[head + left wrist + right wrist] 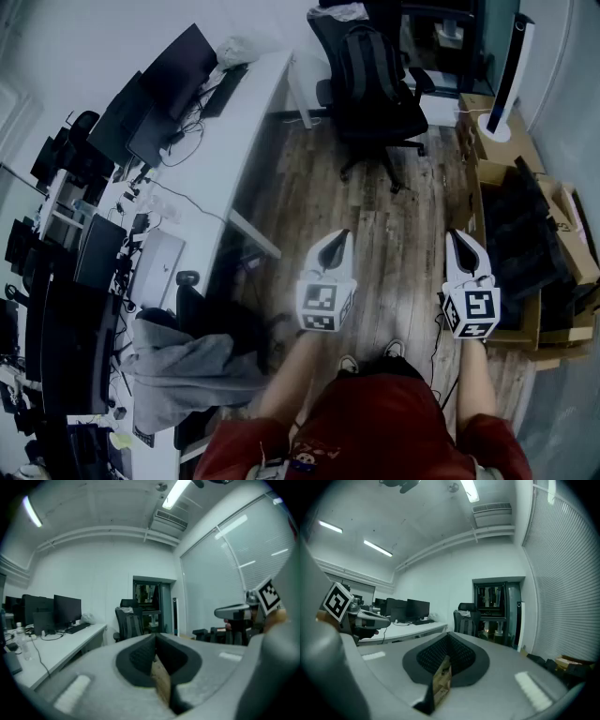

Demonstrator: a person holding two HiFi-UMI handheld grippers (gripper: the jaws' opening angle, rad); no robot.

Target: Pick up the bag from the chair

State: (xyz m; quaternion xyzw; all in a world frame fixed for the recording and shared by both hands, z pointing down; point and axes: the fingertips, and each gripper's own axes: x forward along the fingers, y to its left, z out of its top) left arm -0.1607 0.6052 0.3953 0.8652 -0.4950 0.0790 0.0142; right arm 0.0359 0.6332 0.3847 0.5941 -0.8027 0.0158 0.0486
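Two square markers [320,300]: closed left gripper [342,233], closed right gripper [457,233]

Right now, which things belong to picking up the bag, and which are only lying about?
For the job: black backpack, office chair under it, left gripper, right gripper (both shut, empty).
Lying about: white desk, monitors, keyboard, cardboard boxes, grey jacket.

My left gripper [342,234] and right gripper [457,234] are showing pale grey, their cubes wearing black-and-white square markers; the pads [433,657] are looking black and finely dotted; the chair [380,112] and the bag [366,61] are reading black; the floor [394,216] is running in brown wood-grain planks; the desk [253,103] is gleaming white; my shirt [375,422] is showing red.
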